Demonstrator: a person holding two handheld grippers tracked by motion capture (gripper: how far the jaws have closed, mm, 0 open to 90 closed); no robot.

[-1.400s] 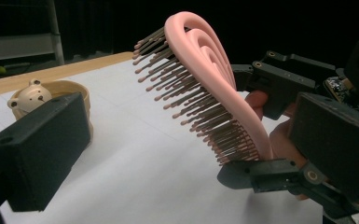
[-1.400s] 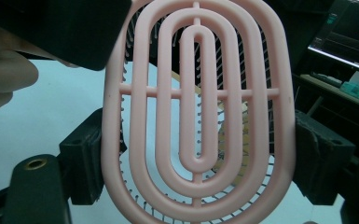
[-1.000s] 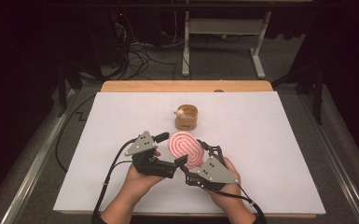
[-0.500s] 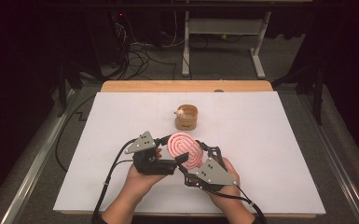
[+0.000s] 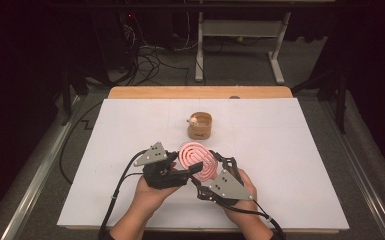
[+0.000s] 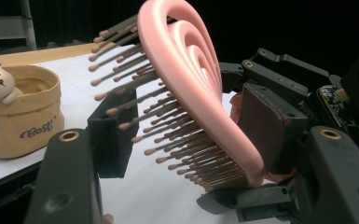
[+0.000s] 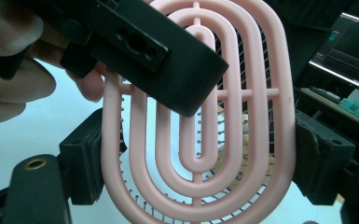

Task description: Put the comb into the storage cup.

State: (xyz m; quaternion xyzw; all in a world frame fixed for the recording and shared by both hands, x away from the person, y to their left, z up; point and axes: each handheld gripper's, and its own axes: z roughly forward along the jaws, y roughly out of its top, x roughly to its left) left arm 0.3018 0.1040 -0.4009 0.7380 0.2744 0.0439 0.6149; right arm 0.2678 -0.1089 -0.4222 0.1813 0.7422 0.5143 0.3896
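Brush (image 5: 197, 159), a pink vented one, is held low in the frame's centre, above the white table (image 5: 290, 150), clamped across its width by the right gripper (image 7: 196, 161). The left gripper (image 6: 186, 126) has just been closing, with the brush between its jaws: one pad meets the back, the other sits among the bristles. A handover is judged to be under way. Firm contact on the bristle side cannot be made out. The handle is hidden. The cup (image 5: 200, 126) stands apart, above.

A pink oval plastic hairbrush (image 5: 197, 159) sits above the white table (image 5: 290, 165) near its front edge, between the left gripper (image 5: 190, 172) and right gripper (image 5: 215, 165). Behind it stands a tan fabric basket (image 5: 200, 126).
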